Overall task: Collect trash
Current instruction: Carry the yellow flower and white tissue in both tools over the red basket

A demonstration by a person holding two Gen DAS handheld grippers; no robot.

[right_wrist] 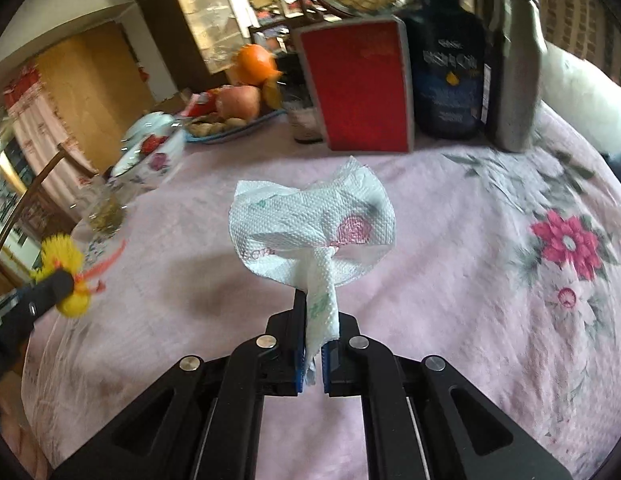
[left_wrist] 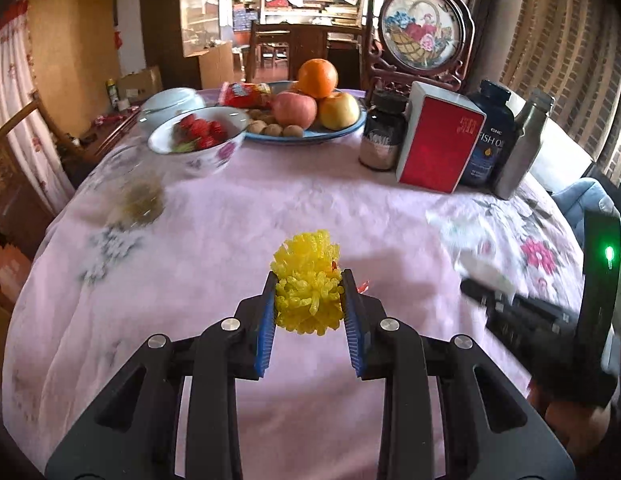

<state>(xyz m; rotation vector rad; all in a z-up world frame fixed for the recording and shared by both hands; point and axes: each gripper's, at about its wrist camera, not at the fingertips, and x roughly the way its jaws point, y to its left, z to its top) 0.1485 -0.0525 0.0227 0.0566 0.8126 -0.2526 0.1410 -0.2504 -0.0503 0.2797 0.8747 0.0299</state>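
My left gripper (left_wrist: 309,294) is shut on a yellow foam fruit net (left_wrist: 306,280), held above the pink tablecloth (left_wrist: 214,240). The net also shows at the left edge of the right wrist view (right_wrist: 66,268), with a red strip hanging from it. My right gripper (right_wrist: 316,320) is shut on a crumpled white paper towel (right_wrist: 310,224), which fans out above the fingers. In the left wrist view the right gripper (left_wrist: 490,292) is at the right with the towel (left_wrist: 470,240), blurred.
At the back stand a fruit plate (left_wrist: 334,130), a bowl of strawberries (left_wrist: 198,140), a red box (left_wrist: 438,140), a fish oil bottle (left_wrist: 488,136), a small jar (left_wrist: 382,136) and a silver bottle (left_wrist: 522,148). A glass (left_wrist: 138,196) stands at the left.
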